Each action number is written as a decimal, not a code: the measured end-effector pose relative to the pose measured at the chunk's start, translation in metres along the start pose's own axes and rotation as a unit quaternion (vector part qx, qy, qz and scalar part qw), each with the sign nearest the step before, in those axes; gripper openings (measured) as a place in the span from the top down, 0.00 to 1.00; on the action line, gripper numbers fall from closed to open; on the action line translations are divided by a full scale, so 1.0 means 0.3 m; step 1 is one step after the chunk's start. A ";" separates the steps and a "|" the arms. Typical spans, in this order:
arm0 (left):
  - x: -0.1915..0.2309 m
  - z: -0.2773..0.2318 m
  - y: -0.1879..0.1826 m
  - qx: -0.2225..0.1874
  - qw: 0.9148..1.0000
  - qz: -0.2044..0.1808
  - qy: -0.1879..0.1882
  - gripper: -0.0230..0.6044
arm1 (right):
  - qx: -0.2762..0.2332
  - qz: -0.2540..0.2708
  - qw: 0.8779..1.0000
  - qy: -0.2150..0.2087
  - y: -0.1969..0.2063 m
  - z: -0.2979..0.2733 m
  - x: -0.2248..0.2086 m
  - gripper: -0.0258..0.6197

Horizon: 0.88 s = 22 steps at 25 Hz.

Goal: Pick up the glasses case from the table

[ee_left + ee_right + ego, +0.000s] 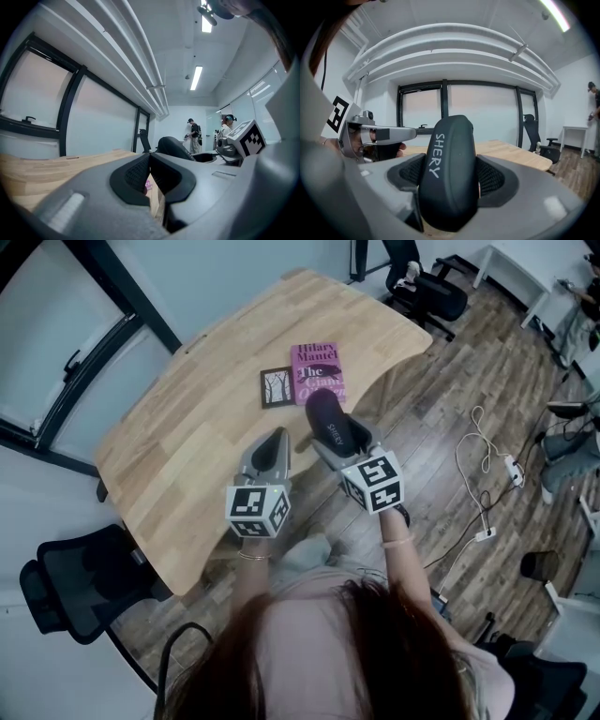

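The dark glasses case (330, 426) with white lettering is held off the wooden table (187, 456), near its front edge. My right gripper (336, 439) is shut on the glasses case (449, 178), which fills the gap between both pads in the right gripper view. My left gripper (273, 448) hovers just left of it over the table, its jaws pressed together with nothing between them. From the left gripper view, the left gripper (149, 161) has the case (177, 148) at the right behind its tips.
A pink book (318, 372) and a small dark card with a tree drawing (277, 386) lie on the table beyond the case. Office chairs (75, 582) stand around. Cables and a power strip (511, 468) lie on the wood floor at right. Two people (193, 136) stand far off.
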State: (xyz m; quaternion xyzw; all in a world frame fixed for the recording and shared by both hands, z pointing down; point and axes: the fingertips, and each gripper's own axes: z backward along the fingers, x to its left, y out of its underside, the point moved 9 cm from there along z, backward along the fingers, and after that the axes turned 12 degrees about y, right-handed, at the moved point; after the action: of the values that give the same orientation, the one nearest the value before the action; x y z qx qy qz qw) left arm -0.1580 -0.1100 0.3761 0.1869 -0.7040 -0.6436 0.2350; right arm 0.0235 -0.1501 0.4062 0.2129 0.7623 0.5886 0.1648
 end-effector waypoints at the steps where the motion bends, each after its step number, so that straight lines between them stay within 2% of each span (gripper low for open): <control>1: -0.011 0.006 -0.002 -0.001 1.000 -0.001 0.000 0.95 | -0.003 0.000 1.000 0.001 -0.002 0.012 0.000 0.44; 22: -0.230 0.139 -0.004 -0.010 1.000 -0.024 0.005 0.95 | -0.043 0.005 0.999 0.002 0.009 0.269 0.028 0.44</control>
State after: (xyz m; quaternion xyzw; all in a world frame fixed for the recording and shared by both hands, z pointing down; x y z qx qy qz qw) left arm -0.1252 -0.0370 0.3663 0.2043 -0.6919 -0.6549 0.2251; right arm 0.0570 -0.0785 0.3885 0.2079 0.7353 0.6224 0.1693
